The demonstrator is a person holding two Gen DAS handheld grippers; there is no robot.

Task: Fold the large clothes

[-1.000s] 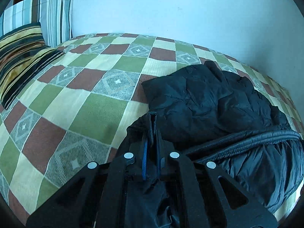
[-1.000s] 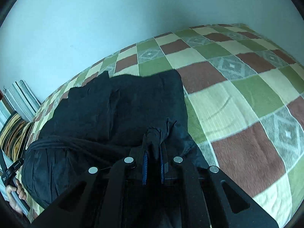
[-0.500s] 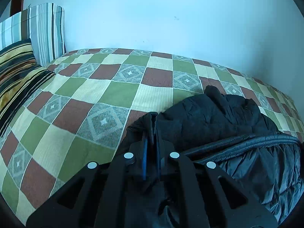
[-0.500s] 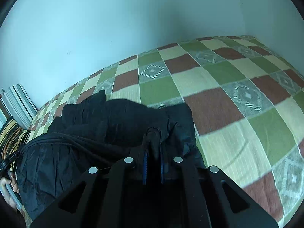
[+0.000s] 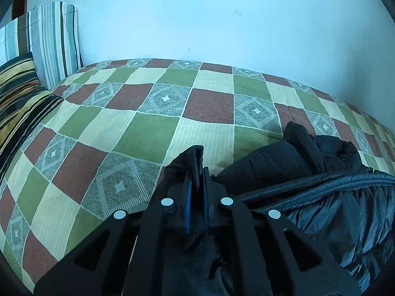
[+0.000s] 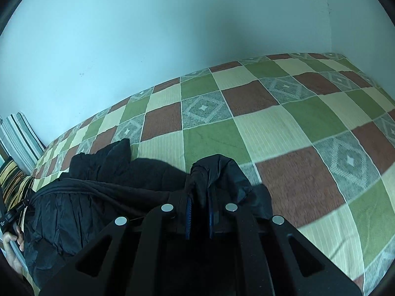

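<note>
Both tongs clamped on the black quilted puffer jacket (image 5: pixel 308 170). Left tongs (image 5: pixel 196 192) pinch a bunched fold of its edge, narrow gap, fabric poking out past the tips. Right tongs (image 6: pixel 199 212) same, gripping a wad of the opposite edge. Jacket lies bunched on the near side of the bed, on the green, brown and cream checked bedspread (image 5: pixel 153 128), strung between the two grips. Striped pillows (image 5: pixel 47 42) stand against the wall at far left. Pale blue wall (image 6: pixel 148 37) behind.
</note>
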